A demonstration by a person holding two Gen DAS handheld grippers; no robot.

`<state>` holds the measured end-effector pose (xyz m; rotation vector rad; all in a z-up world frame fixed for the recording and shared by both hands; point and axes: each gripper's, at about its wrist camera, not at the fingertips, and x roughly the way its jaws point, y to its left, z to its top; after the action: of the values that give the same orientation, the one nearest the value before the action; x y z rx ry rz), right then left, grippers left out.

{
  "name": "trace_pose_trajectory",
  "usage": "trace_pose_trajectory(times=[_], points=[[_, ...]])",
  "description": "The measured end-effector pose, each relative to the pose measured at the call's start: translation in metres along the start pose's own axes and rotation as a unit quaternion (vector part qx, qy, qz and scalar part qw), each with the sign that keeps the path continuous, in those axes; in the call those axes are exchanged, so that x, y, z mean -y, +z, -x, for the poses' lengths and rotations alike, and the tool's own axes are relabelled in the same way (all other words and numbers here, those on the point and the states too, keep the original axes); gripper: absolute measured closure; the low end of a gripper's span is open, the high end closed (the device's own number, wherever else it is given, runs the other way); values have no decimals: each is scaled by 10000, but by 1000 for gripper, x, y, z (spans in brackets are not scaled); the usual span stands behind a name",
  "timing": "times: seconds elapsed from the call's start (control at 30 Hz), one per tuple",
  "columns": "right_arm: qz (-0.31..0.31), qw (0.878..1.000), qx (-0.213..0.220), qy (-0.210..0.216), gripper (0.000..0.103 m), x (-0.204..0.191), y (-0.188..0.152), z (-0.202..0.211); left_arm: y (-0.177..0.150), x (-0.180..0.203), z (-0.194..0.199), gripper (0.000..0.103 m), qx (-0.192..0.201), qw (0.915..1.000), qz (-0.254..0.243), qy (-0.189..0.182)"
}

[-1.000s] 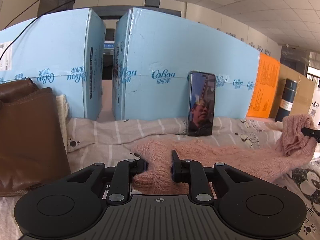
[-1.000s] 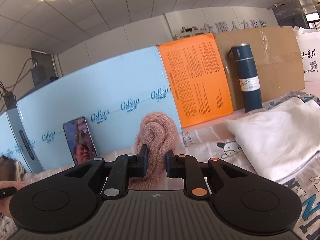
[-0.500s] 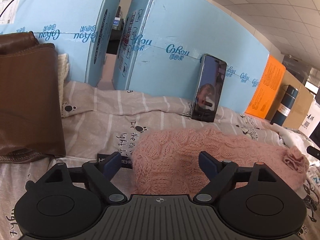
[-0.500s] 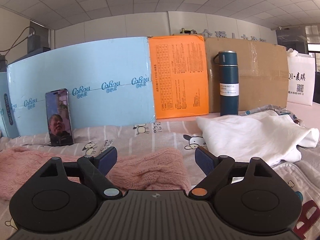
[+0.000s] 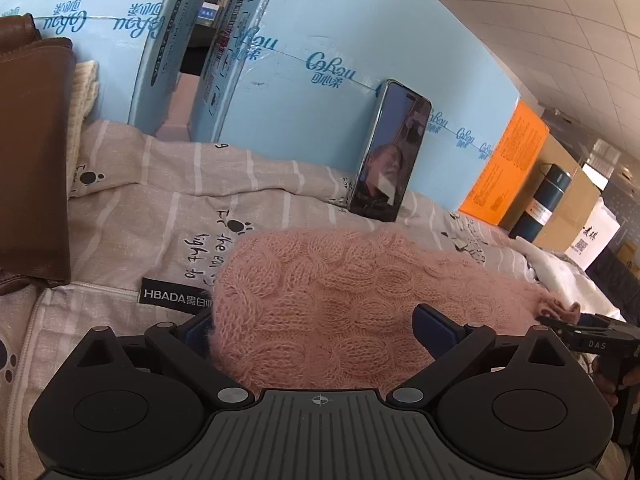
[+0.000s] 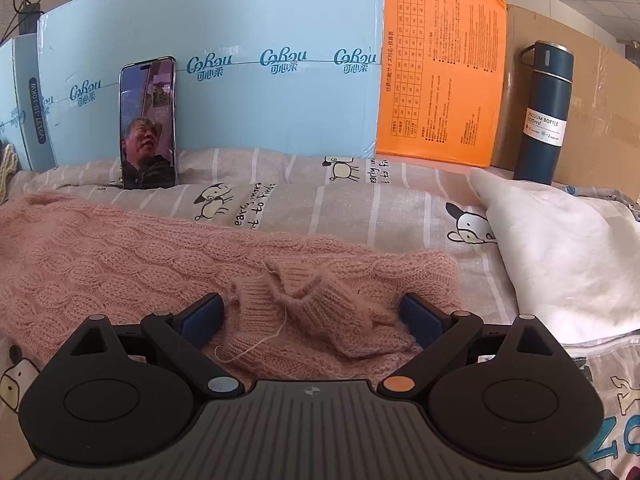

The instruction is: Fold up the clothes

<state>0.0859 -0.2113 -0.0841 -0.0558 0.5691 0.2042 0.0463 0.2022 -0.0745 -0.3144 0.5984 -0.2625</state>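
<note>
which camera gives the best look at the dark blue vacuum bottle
The right wrist view. There the vacuum bottle stands upright and whole against the cardboard, large enough to read its white label. In the left wrist view the same bottle is small, far off at the right edge, tilted by the fisheye, its label unreadable.

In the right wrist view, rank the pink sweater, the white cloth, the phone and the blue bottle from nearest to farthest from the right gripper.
1. Pink sweater: lying between the open fingers of the right gripper.
2. White cloth: to the right, on the bedsheet.
3. Phone at far left and blue bottle at far right: both stand against the back boxes, too close to call.
</note>
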Motion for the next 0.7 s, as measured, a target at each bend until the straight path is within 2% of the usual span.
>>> trace_pose_trajectory(times=[0.2,0.27,0.3,0.33,0.37,0.43,0.5,0.57,0.7], points=[[-19,9997,102,-210,29,4,0,4,-4,9,-2,4,-32,9996,-269,74],[3,9992,205,-338,46,6,1,7,-4,12,-2,7,-34,9993,-351,98],[14,9989,256,-402,51,7,1,8,-5,13,-2,12,-29,9992,-385,109],[25,9984,307,-466,61,8,1,10,-5,13,-2,15,-30,9991,-409,99],[36,9979,358,-530,69,9,1,11,-5,14,-2,23,-33,9990,-430,84],[47,9968,502,-621,76,10,2,14,-5,13,-2,36,-12,9992,-388,-14],[76,9947,714,-733,79,10,3,18,-5,11,-3,64,-8,9994,-288,-171],[102,9920,923,-853,81,10,4,21,-5,12,-2,77,35,9993,-299,-234],[-245,9864,1239,-1053,84,24,8,30,-5,18,6,82,289,9986,-425,-146]])
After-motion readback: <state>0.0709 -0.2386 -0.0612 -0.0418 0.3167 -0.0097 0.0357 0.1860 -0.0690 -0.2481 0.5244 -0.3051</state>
